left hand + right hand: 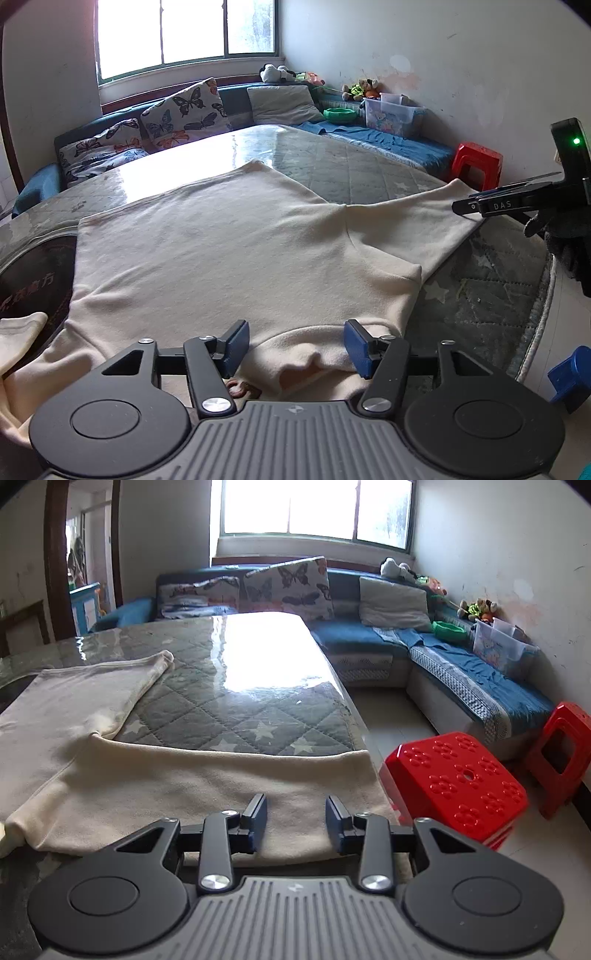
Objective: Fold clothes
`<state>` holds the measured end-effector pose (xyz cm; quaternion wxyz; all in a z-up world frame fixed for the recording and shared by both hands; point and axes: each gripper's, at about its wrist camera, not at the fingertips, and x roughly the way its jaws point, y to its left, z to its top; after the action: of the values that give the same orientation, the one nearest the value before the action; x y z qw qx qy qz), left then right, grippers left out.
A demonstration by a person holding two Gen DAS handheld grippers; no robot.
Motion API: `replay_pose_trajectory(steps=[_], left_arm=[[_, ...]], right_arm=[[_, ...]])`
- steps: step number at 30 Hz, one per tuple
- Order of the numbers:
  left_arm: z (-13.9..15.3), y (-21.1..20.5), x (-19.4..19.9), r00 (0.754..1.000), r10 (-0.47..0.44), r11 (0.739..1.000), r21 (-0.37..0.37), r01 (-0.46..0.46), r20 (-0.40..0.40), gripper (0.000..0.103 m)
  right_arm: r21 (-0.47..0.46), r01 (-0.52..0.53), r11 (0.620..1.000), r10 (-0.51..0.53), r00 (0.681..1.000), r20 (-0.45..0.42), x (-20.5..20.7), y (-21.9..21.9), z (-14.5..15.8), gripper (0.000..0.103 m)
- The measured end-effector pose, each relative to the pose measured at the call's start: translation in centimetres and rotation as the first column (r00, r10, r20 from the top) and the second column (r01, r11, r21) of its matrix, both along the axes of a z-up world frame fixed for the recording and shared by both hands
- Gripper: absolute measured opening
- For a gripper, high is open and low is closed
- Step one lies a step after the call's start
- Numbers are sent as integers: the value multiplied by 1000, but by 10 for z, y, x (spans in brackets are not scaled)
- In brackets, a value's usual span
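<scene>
**Cream garment spread flat on the quilted table, both grippers open above it**

The table [236, 716], under a grey star-quilted cover and a glossy clear sheet, has its far half bare up to the far edge. Its right edge drops to tiled floor where a red stool [458, 775] stands just beside the near right corner, with a second red stool [561, 753] further off against the blue sofa [480, 686].

The cream garment [229, 240] lies mostly flat across the near half. One sleeve [207, 786] runs along the near edge to the right edge; the hem corner points toward the far side. The collar area is bunched at the near edge.

The left gripper [295, 345] stands open, its blue pads either side of the bunched collar fabric without pressing it. The right gripper [296, 818] is partly open over the sleeve, gripping nothing.
</scene>
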<state>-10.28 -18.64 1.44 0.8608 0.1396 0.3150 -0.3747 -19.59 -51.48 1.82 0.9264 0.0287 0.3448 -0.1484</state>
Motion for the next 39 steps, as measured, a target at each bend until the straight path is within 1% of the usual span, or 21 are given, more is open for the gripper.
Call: replay_pose_trajectory(steps=[2,4,6,8,10,11,14,17,19,21,24,27,30,33,34,36,38,39], left_arm=[[4,7,2,1000,22,1000,-13,-22,4,68],[7,17,4,998,55,998,-28,-55,8,70],[11,29,7,996,93,995,-40,-93,13,75],[13,43,13,990,142,989,-45,-141,16,77],[15,60,21,980,198,979,-50,-197,9,79],[15,68,26,974,225,973,-55,-225,-1,79],[14,95,38,951,304,949,-74,-307,-60,79],[9,118,50,919,379,918,-78,-389,-112,79],[6,130,54,895,429,895,-76,-439,-120,79],[4,140,57,870,480,869,-73,-490,-115,79],[1,148,60,823,559,822,-60,-566,-95,78],[0,151,64,757,651,756,-42,-654,-55,78],[-2,158,72,684,727,683,-29,-730,-65,78],[-1,159,77,630,776,630,-16,-777,-18,77],[-1,159,77,606,796,606,-12,-796,7,77],[0,164,77,538,840,540,-8,-842,65,77],[0,178,82,486,873,487,-10,-874,47,78],[0,184,84,467,883,468,-6,-884,38,78]], right_arm=[[-12,-24,1000,24,1000,2,3,5,5,42],[-21,-67,998,68,998,8,6,15,11,44],[-26,-117,993,117,993,22,11,31,17,56],[-24,-174,984,174,984,31,17,47,20,58],[-19,-226,974,227,973,34,27,65,21,64],[-20,-240,971,240,970,34,29,70,21,68],[-14,-310,951,310,950,22,44,94,16,69],[-12,-335,942,335,942,8,52,105,10,70],[-8,-340,941,340,941,-3,55,108,7,70],[-3,-339,941,339,941,-10,57,109,4,73],[8,-328,944,329,944,-14,57,106,3,76],[9,-320,948,320,947,-25,57,102,0,77],[20,-312,950,313,950,-24,57,100,-1,78],[28,-308,951,308,951,-21,57,98,-2,79],[27,-309,951,309,951,-21,56,98,-2,79],[25,-311,950,311,950,-22,57,97,-2,79],[28,-311,950,311,950,-21,57,96,-3,80],[29,-310,950,311,950,-21,58,95,-3,81]])
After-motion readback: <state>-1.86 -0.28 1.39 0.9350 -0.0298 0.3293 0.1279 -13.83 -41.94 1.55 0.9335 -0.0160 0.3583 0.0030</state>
